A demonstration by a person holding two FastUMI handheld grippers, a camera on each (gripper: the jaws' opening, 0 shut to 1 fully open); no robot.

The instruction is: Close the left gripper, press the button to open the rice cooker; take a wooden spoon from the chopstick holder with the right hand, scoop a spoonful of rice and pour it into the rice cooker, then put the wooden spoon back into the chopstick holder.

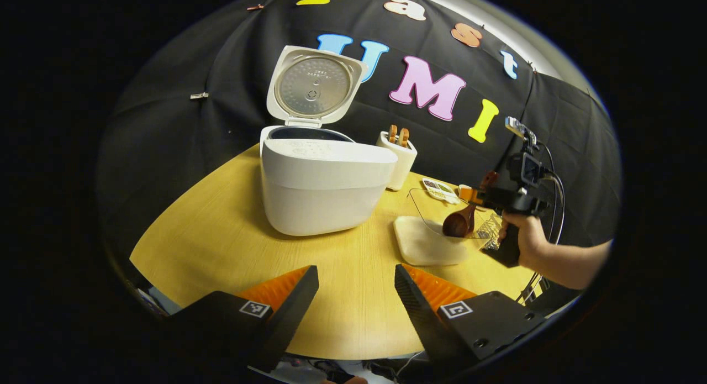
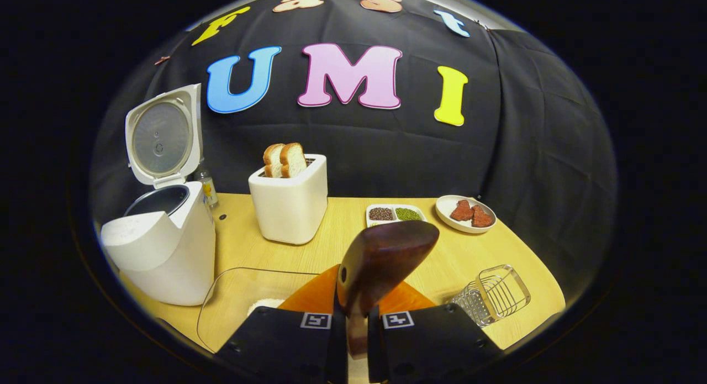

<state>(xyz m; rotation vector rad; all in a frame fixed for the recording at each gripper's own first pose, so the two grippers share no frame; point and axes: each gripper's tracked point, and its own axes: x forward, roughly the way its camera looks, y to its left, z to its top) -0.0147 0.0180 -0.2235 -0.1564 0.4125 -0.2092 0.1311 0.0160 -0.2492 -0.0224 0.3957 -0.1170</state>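
Observation:
The white rice cooker stands on the wooden table with its lid swung up and the dark inner pot showing. My left gripper hovers open over the table in front of it, holding nothing. A hand holds my right gripper to the right, shut on the handle of a wooden spoon. The spoon's bowl hangs over a clear box with white rice. In the right gripper view the spoon sticks up from my right gripper, its back towards the camera. The cooker stands at left.
A wire chopstick holder lies at the right, near the table's edge. A white toaster with two bread slices stands behind the rice box. Farther back are a tray of beans and a plate with red pieces.

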